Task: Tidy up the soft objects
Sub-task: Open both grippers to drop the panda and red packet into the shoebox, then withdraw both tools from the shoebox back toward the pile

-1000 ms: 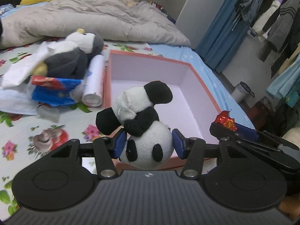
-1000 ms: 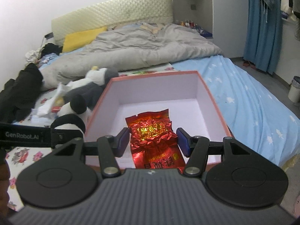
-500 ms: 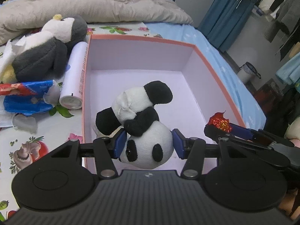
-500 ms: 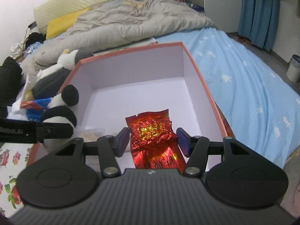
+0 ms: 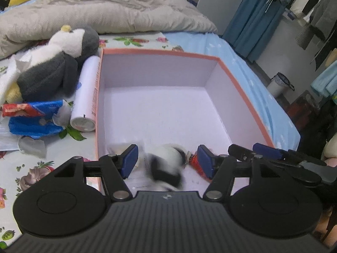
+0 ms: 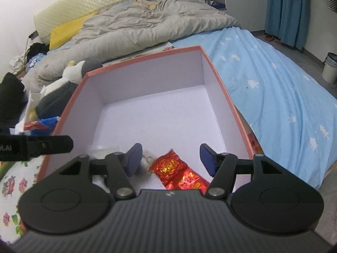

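Both wrist fisheyes look steeply down, close over the near edge of the pink-rimmed box point(image 5: 160, 51) on the bed. Left view sits at the box's near-left side, facing its far wall; right view point(image 6: 145, 63) at its near-right (slightly rotated). Shared: box interior, penguin plush point(image 5: 50, 67) point(image 6: 63, 84) left of box, grey duvet point(image 5: 101, 10) beyond it.

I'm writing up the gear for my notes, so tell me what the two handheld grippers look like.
Both match. The left gripper and right gripper each have a matte black ribbed body with a small white logo, two round black discs at the sides, silver pivot bolts and black finger arms ending in blue pads. The left one's side carries white lettering. No cables or sleeves show.
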`<state>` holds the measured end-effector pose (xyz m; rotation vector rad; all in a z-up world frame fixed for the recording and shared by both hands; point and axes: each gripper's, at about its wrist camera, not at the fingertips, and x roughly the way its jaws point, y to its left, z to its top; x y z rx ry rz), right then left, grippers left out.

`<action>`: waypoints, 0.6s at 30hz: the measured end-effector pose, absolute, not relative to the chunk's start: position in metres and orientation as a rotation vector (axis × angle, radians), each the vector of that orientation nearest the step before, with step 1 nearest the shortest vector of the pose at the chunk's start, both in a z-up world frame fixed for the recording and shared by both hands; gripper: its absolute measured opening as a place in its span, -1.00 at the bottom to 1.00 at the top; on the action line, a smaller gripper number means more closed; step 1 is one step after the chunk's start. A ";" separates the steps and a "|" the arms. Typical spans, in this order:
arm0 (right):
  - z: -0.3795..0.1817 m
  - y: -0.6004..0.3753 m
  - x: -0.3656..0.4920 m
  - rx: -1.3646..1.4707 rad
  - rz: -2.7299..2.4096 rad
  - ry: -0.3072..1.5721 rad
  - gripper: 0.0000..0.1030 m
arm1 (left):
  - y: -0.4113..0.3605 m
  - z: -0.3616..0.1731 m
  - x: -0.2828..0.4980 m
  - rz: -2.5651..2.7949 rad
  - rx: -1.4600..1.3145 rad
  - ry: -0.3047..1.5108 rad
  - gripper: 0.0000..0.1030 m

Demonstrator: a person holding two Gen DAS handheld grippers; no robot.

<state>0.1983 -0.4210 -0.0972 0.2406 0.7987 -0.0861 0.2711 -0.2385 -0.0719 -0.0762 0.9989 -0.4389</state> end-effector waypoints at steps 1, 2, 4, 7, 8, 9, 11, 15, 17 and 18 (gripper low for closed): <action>-0.094 -0.419 0.195 0.245 -0.079 0.790 0.22 | -0.237 -0.068 0.269 -0.439 -0.076 0.988 0.31; -0.090 -0.417 0.192 0.247 -0.072 0.780 0.22 | -0.235 -0.065 0.266 -0.441 -0.077 0.978 0.31; -0.083 -0.412 0.184 0.242 -0.071 0.761 0.22 | -0.230 -0.056 0.259 -0.442 -0.081 0.956 0.32; -0.071 -0.405 0.172 0.241 -0.065 0.733 0.22 | -0.222 -0.043 0.246 -0.445 -0.081 0.920 0.32; -0.068 -0.402 0.168 0.241 -0.066 0.724 0.22 | -0.219 -0.038 0.240 -0.446 -0.080 0.906 0.32; -0.064 -0.399 0.164 0.241 -0.067 0.714 0.22 | -0.215 -0.034 0.234 -0.445 -0.080 0.892 0.32; -0.058 -0.393 0.153 0.245 -0.063 0.694 0.22 | -0.208 -0.026 0.222 -0.447 -0.082 0.871 0.32; -0.048 -0.382 0.133 0.244 -0.052 0.663 0.22 | -0.191 -0.012 0.196 -0.443 -0.090 0.829 0.32; -0.044 -0.376 0.124 0.241 -0.044 0.652 0.22 | -0.183 -0.008 0.184 -0.439 -0.096 0.814 0.32; -0.043 -0.373 0.118 0.239 -0.040 0.646 0.22 | -0.179 -0.005 0.178 -0.436 -0.099 0.806 0.32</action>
